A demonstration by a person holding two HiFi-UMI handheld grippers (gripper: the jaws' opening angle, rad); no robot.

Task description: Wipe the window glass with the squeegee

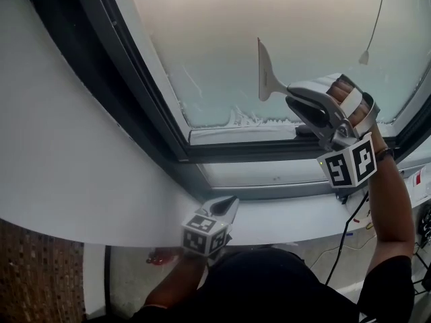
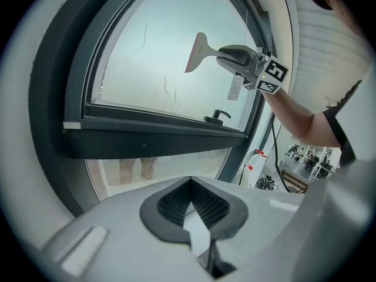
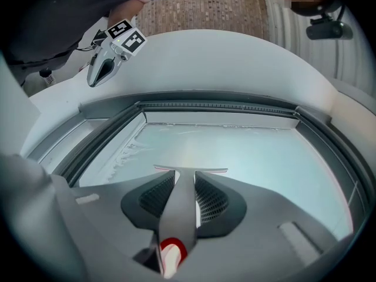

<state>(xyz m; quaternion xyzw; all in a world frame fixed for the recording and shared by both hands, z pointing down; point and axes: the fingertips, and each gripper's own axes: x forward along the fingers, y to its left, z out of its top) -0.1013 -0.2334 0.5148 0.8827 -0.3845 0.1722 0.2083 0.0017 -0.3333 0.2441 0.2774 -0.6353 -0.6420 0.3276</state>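
Note:
The squeegee (image 1: 264,73) is grey with a thin blade, and the blade lies against the window glass (image 1: 269,19) near the middle of the pane. My right gripper (image 1: 291,94) is shut on its handle. In the right gripper view the handle (image 3: 181,198) runs out between the jaws to the blade (image 3: 191,170), which sits flat on the glass. The left gripper view shows the squeegee (image 2: 200,50) high on the pane. My left gripper (image 1: 231,204) hangs low by the white sill, away from the glass, with its jaws together and nothing in them.
White foam streaks (image 1: 236,118) line the lower left edge of the pane. A dark frame (image 1: 202,150) surrounds the glass, and a black window handle (image 2: 217,117) sits on it. A blind cord pull (image 1: 364,57) hangs at the upper right. Cables (image 1: 350,221) trail under the sill.

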